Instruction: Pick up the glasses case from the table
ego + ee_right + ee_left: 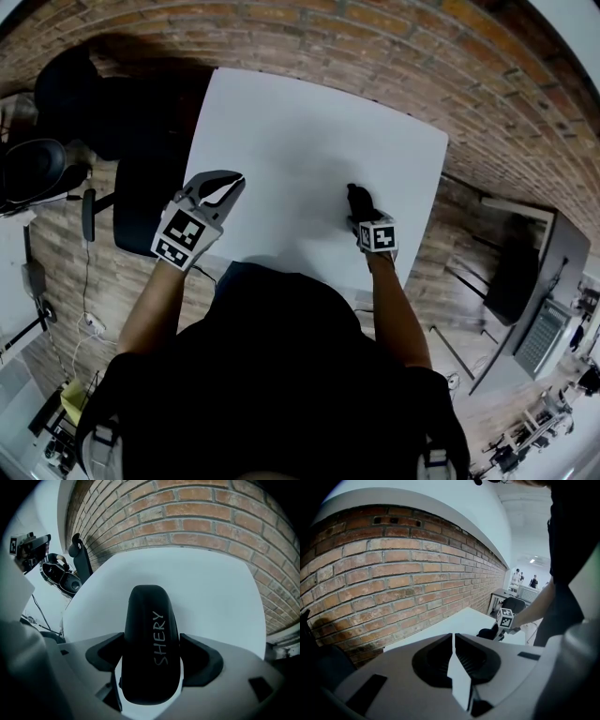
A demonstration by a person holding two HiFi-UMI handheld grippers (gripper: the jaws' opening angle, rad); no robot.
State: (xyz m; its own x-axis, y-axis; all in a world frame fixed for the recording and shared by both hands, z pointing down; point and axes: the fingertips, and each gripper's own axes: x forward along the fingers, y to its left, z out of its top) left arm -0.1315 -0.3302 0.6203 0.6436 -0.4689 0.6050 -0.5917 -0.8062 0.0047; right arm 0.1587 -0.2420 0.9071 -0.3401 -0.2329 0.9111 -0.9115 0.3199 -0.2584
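Observation:
The black glasses case [151,641], with "SHERY" printed on its lid, sits lengthwise between the jaws of my right gripper [152,656], which is shut on it. From the head view the case [357,198] pokes out past the right gripper [363,214] over the near right part of the white table [300,131]. I cannot tell whether it touches the tabletop. My left gripper [234,181] hovers at the table's near left edge, shut with nothing in it; its jaw tips meet in the left gripper view [453,638]. That view also catches the case [488,632] from the side.
Brick surrounds the white table [201,588] on the far and side edges. A black office chair [42,169] and a dark seat [141,202] stand to the left. A desk with equipment [544,328] stands at the right. The person's dark torso fills the near side.

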